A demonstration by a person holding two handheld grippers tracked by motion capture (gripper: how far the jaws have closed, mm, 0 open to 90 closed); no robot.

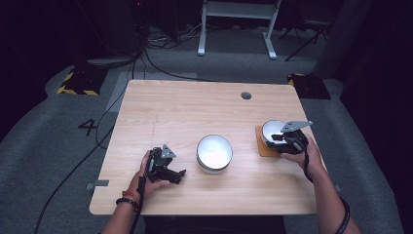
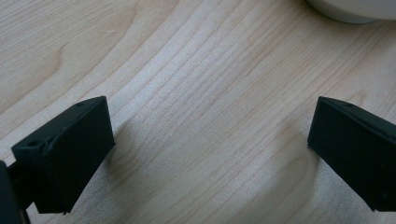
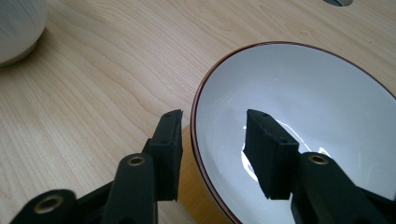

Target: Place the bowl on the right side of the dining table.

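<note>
A white bowl with a dark red rim (image 3: 303, 102) sits on a thin wooden mat (image 3: 189, 191) at the table's right side (image 1: 272, 128). My right gripper (image 3: 212, 135) straddles the bowl's near rim, one jaw outside and one inside, with a gap on both sides, so it is open and not touching. A second white bowl (image 1: 214, 152) stands at the middle of the table, and its edge shows in the left gripper view (image 2: 355, 11). My left gripper (image 2: 210, 144) rests low over bare wood, jaws wide open, to the left of that bowl (image 1: 181, 174).
The light wooden table (image 1: 195, 107) has a round cable hole (image 1: 246, 95) near its far right. The middle bowl appears at the top left of the right gripper view (image 3: 16, 28). Cables and a white desk frame (image 1: 238, 19) lie on the grey floor beyond.
</note>
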